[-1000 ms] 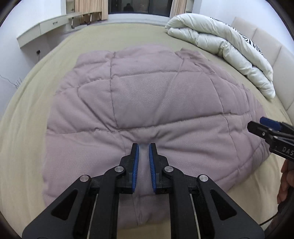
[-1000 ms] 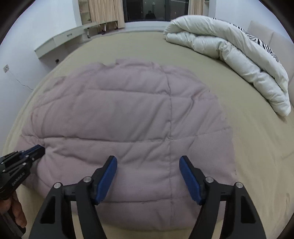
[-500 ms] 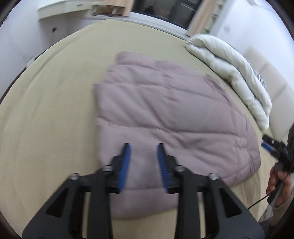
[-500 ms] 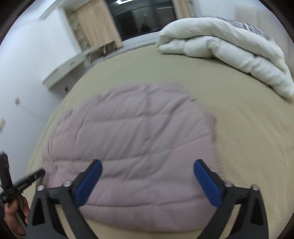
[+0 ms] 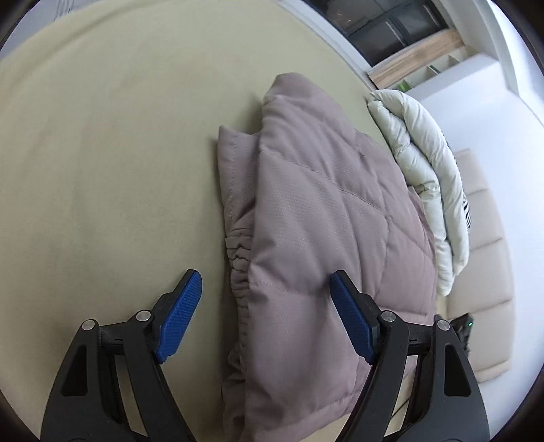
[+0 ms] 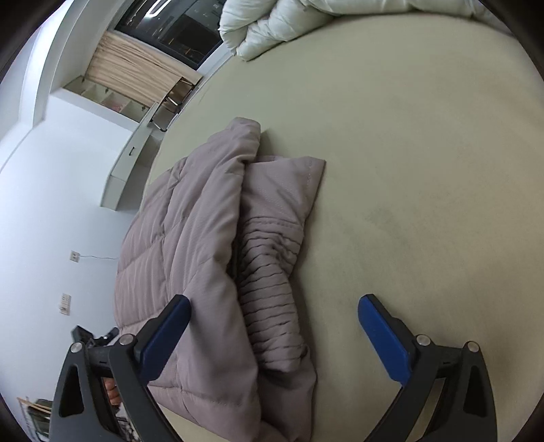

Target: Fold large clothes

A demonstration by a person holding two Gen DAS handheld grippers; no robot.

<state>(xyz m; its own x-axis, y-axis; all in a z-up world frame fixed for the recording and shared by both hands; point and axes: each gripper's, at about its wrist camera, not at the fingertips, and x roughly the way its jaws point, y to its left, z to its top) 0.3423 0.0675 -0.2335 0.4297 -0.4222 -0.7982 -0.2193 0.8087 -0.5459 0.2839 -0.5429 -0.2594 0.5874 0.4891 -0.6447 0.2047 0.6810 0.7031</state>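
A mauve quilted jacket point(image 5: 323, 210) lies folded on the beige bed point(image 5: 102, 170), its sides turned in. My left gripper point(image 5: 265, 299) hovers over the jacket's near left edge with its jaws opening; the gathered elastic edge point(image 5: 239, 261) sits between the blue pads point(image 5: 180, 316), and neither pad touches it. In the right wrist view the jacket point(image 6: 190, 238) shows a ribbed cuff point(image 6: 268, 295) along its right edge. My right gripper point(image 6: 272, 306) stands wide open above that cuff, not touching the cloth.
A rolled white duvet point(image 5: 425, 170) lies beyond the jacket by the padded headboard point(image 5: 486, 238), and shows at the far end of the bed in the right wrist view too point(image 6: 272, 27). White desk point(image 6: 136, 153) and wall left of the bed. The other gripper point(image 6: 91, 336) and a hand point(image 6: 112, 391) at lower left.
Both views have rolled and swung out from the jacket's middle to its two side edges. The left jaws went from nearly shut to wide apart, and the right jaws spread wider.
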